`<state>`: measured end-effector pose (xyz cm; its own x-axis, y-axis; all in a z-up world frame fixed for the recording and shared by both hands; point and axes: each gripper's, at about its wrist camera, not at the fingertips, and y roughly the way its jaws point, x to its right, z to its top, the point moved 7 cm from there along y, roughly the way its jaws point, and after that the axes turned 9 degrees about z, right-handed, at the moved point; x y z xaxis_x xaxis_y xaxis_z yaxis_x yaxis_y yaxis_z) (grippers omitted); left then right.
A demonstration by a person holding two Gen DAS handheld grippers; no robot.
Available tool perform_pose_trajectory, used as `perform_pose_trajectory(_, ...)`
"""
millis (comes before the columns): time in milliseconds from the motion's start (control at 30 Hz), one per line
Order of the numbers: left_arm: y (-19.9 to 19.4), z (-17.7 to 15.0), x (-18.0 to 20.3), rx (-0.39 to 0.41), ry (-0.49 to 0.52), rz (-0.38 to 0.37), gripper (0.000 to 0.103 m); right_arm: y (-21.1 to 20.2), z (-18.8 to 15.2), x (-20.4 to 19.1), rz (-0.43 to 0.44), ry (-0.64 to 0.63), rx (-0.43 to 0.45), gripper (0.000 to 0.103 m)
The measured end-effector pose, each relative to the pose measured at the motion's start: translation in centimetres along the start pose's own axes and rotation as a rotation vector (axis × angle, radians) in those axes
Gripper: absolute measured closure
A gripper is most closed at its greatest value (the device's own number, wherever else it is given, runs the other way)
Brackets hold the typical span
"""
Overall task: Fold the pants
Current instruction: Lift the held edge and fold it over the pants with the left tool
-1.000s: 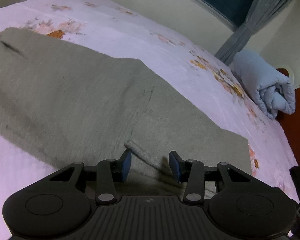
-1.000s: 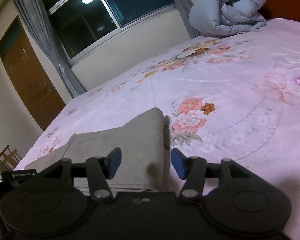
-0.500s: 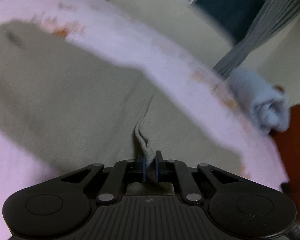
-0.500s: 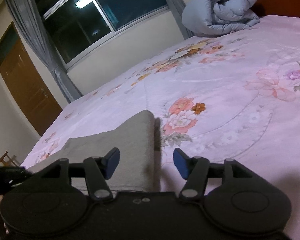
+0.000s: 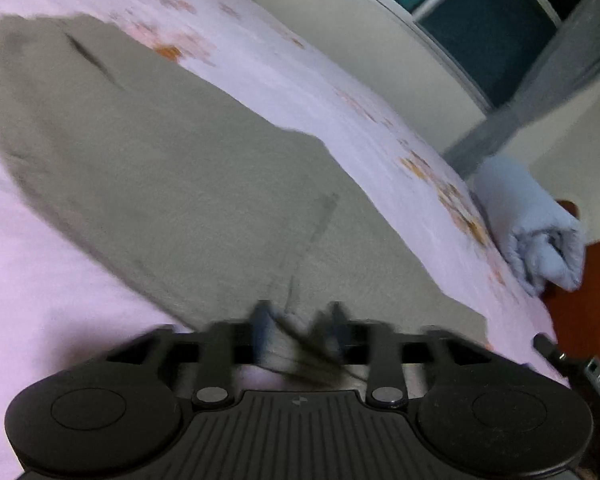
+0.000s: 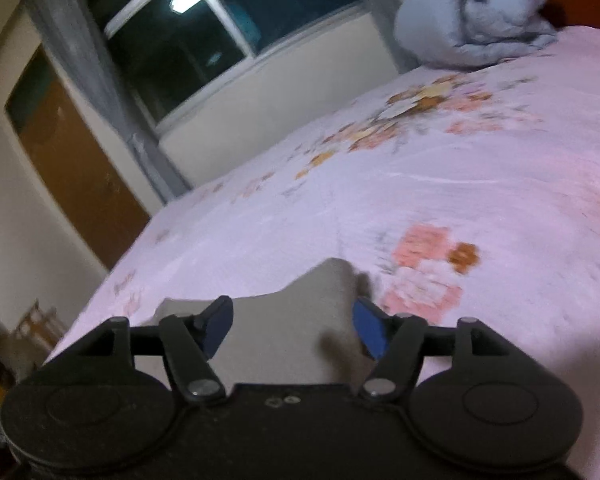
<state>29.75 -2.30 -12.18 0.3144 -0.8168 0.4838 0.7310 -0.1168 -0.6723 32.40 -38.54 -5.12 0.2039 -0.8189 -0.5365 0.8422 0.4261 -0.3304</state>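
Grey pants (image 5: 172, 184) lie spread flat on a pink floral bedsheet (image 5: 44, 288). In the blurred left wrist view my left gripper (image 5: 298, 320) is open, its fingers apart over the near edge of the pants, with a fold of grey cloth lying between them. In the right wrist view my right gripper (image 6: 292, 328) is open and empty, straddling the end of the pants (image 6: 300, 320) near a leg corner.
A rolled light-blue quilt (image 6: 476, 12) lies at the head of the bed against a brown headboard (image 5: 588, 300). A window with grey curtains (image 6: 204, 36) and a wooden door (image 6: 76, 168) are beyond the bed. A chair (image 6: 36, 320) stands beside the bed.
My left gripper shut on a pinch of the pants edge half a second ago and has now opened, letting the cloth go. The right gripper stayed open and tilted a little.
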Motion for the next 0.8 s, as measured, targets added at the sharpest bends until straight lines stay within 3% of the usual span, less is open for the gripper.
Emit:
perform_pose_trajectory(33,-0.4,0.1,-0.2,0.009,-0.013,-0.018,0.044,0.5,0.3,-0.2,0.016,-0.003,-0.008,0.043)
perform_pose_trajectory(400,2.5,-0.1,0.2,-0.082,-0.084,-0.065,0.045,0.9,-0.3,0.3,0.029,0.015,-0.011,0.035)
perform_pose_trajectory(433,2.8,-0.3,0.5,-0.085,-0.082,-0.079,0.051,1.0,-0.3,0.5,0.03,0.02,-0.013,0.035)
perform_pose_trajectory(500,3.5,-0.5,1.3,-0.125,-0.084,-0.14,0.09,1.4,-0.1,0.9,0.032,0.036,-0.02,0.036)
perform_pose_trajectory(533,3.4,-0.4,1.3,-0.114,-0.109,-0.17,0.091,1.7,0.1,1.0,0.033,0.04,-0.025,0.038)
perform_pose_trajectory(700,1.0,-0.2,0.8,-0.008,-0.102,-0.168,0.09,3.8,1.4,0.8,0.085,0.046,-0.049,0.06)
perform_pose_trajectory(800,3.1,-1.6,-0.3,-0.101,-0.09,-0.122,0.09,5.7,1.4,1.3,0.09,0.052,-0.094,0.072)
